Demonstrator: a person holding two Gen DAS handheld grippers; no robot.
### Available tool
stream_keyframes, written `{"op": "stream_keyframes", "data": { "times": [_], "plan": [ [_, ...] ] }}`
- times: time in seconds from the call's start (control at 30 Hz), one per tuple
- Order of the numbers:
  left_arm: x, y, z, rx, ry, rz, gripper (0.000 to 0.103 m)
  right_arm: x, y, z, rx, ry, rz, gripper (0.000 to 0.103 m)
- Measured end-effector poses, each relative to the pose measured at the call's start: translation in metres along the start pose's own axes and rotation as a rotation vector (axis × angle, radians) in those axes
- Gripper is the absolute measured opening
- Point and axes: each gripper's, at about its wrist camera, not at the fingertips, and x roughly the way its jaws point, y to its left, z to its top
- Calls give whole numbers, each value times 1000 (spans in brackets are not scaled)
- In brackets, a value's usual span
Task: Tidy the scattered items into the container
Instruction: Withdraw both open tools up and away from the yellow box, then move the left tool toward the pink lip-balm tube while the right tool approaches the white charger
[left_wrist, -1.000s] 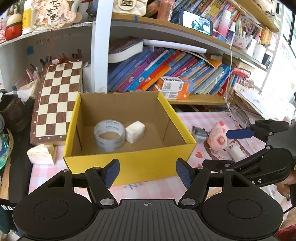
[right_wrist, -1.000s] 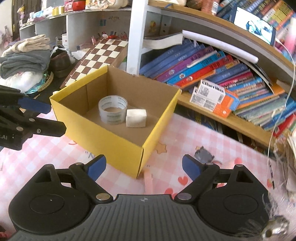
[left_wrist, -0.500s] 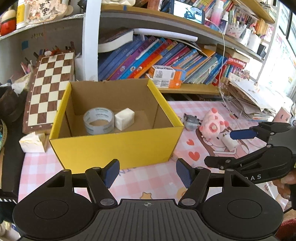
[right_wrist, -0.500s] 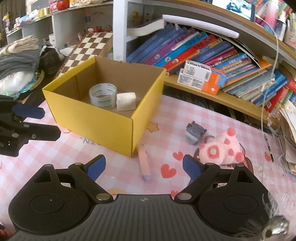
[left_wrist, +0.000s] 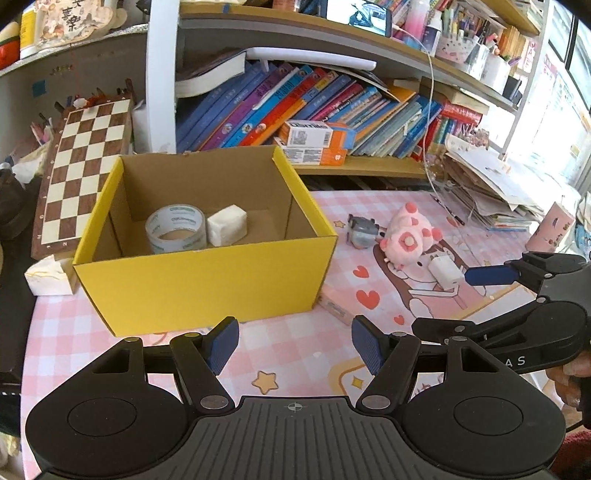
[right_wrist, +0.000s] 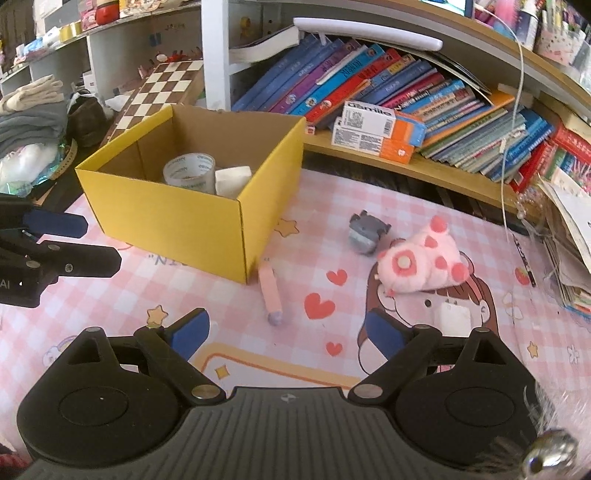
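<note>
The yellow cardboard box (left_wrist: 207, 284) (right_wrist: 166, 210) stands on the pink checked mat and holds a roll of clear tape (left_wrist: 175, 229) (right_wrist: 189, 173) and a white block (left_wrist: 226, 229) (right_wrist: 232, 179). To the box's right, a pink stick (right_wrist: 270, 291), a grey toy (right_wrist: 365, 232), a pink plush (right_wrist: 421, 266) and a white charger (right_wrist: 452, 319) lie loose on the mat. My left gripper (left_wrist: 295, 345) hangs open and empty before the box's front wall. My right gripper (right_wrist: 286, 332) is empty, its jaws opening, above the mat near the stick and the charger.
A shelf of slanted books (right_wrist: 369, 85) with orange-and-white cartons (right_wrist: 376, 129) runs behind the mat. A chessboard (left_wrist: 85, 173) leans left of the box and a tissue wad (left_wrist: 50, 277) lies by its corner. Papers (left_wrist: 491, 192) pile up at the right.
Both views have drawn back from the box and shifted right, so the box looks smaller and the loose items on the mat have come into sight. The right jaws stand slightly wider.
</note>
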Motion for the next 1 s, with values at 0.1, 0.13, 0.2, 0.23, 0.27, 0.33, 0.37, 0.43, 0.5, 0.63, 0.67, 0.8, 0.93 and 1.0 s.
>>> {"op": "stream_keyframes", "data": {
  "times": [0.1, 0.13, 0.2, 0.23, 0.27, 0.33, 0.37, 0.43, 0.5, 0.63, 0.67, 0.8, 0.93, 1.0],
  "plan": [
    [2, -7, -2, 2, 7, -2, 69, -2, -6, -6, 9, 4, -4, 93],
    [2, -9, -3, 3, 9, -3, 69, -3, -8, -7, 12, 4, -5, 93],
    [4, -15, -4, 5, 14, -4, 69, -4, -12, -10, 19, 5, -8, 93],
    [5, -18, -5, 6, 16, -5, 69, -5, -15, -11, 22, 6, -10, 93],
    [5, -21, -6, 8, 18, -6, 69, -6, -17, -12, 26, 6, -11, 93],
    [7, -27, -7, 14, 22, -9, 69, -7, -20, -15, 27, 2, -15, 93],
    [8, -30, -8, 17, 24, -10, 69, -8, -22, -16, 27, 0, -17, 93],
    [9, -37, -10, 25, 27, -12, 69, -10, -26, -18, 28, -6, -21, 93],
    [11, -43, -11, 33, 30, -13, 69, -12, -30, -20, 28, -10, -25, 93],
    [15, -55, -13, 41, 38, -15, 69, -13, -37, -25, 25, -11, -25, 93],
    [15, -57, -13, 42, 39, -14, 69, -14, -38, -26, 24, -10, -24, 93],
    [18, -67, -13, 46, 44, -11, 69, -15, -46, -30, 28, -6, -20, 93],
    [20, -74, -12, 46, 47, -6, 69, -15, -53, -33, 31, -1, -19, 93],
    [20, -78, -11, 48, 48, -4, 69, -16, -57, -35, 34, 1, -22, 93]
  ]
}}
